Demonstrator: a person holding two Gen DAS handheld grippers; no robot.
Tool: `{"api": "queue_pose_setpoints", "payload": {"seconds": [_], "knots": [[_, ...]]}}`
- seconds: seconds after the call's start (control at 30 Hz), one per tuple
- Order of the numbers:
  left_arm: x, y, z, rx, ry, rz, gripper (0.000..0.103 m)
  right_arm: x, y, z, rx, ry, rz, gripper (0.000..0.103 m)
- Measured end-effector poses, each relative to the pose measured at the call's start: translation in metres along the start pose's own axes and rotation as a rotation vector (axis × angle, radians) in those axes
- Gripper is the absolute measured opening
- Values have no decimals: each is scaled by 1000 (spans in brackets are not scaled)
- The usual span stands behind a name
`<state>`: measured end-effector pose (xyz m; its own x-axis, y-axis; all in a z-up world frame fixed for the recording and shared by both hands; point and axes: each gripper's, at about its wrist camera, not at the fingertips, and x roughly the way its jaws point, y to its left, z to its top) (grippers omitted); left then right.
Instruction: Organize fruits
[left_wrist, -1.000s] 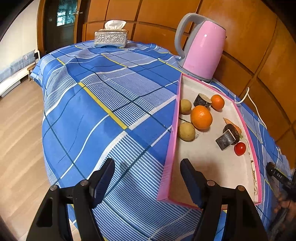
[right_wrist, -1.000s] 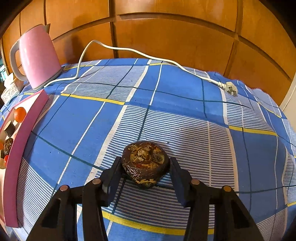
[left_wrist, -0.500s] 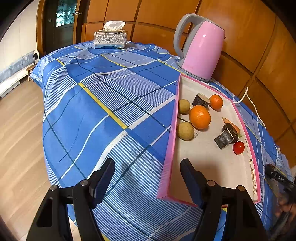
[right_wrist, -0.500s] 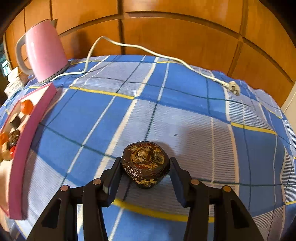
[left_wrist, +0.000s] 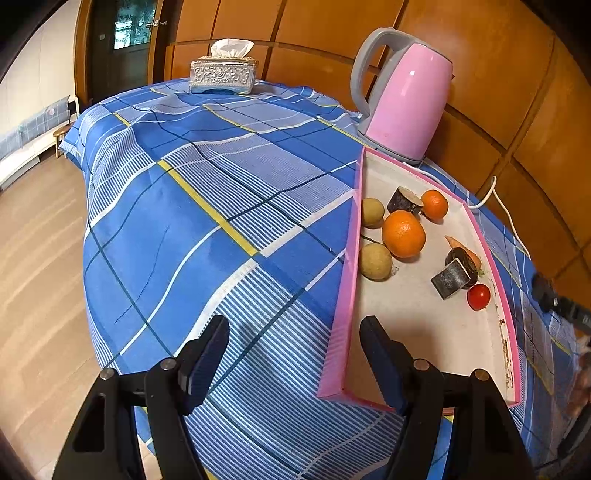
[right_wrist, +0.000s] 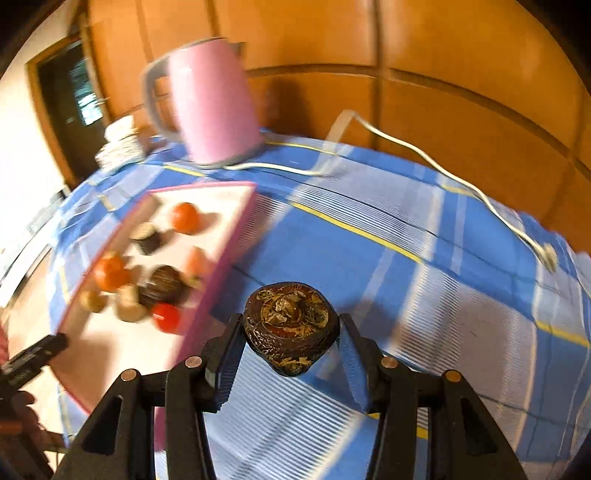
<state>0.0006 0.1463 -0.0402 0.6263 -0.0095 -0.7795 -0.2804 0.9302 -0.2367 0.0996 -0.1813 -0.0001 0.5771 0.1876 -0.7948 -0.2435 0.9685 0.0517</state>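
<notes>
Right gripper (right_wrist: 291, 343): jaws clenched on a dark brown, mottled round fruit (right_wrist: 290, 328), held above the blue plaid cloth (right_wrist: 424, 266) of the worktop, with the pink-rimmed tray (right_wrist: 225, 254) at its 10 o'clock; this view is motion-blurred. Left gripper (left_wrist: 293, 349): jaws released and grasping nothing, straddling the tray's near left wall (left_wrist: 341, 325). The tray carries a large orange (left_wrist: 403, 233), a small orange (left_wrist: 434, 204), two yellowish fruits (left_wrist: 375, 261), a cherry tomato (left_wrist: 478, 296) and dark cut pieces (left_wrist: 450, 281). A pink kettle (left_wrist: 404, 110) stands at the tray's 12 o'clock, a tissue box (left_wrist: 222, 74) at 11 o'clock.
</notes>
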Motion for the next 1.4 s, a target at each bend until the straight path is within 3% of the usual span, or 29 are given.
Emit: {"api": "queue_pose_setpoints", "payload": {"seconds": [0.27,0.47,0.7,1.4], "knots": [[4,4,0,-12,9,2,74,22,67,34,-124,11,113,51],[7,5,-2,-11,20,7,74,54,98,53,-148,45,120,51],[9,7,-2,-14,25,11,74,85,103,53,-146,92,80,53],[-1,-5,-1,19,3,9,74,46,93,23,-107,31,83,53]]}}
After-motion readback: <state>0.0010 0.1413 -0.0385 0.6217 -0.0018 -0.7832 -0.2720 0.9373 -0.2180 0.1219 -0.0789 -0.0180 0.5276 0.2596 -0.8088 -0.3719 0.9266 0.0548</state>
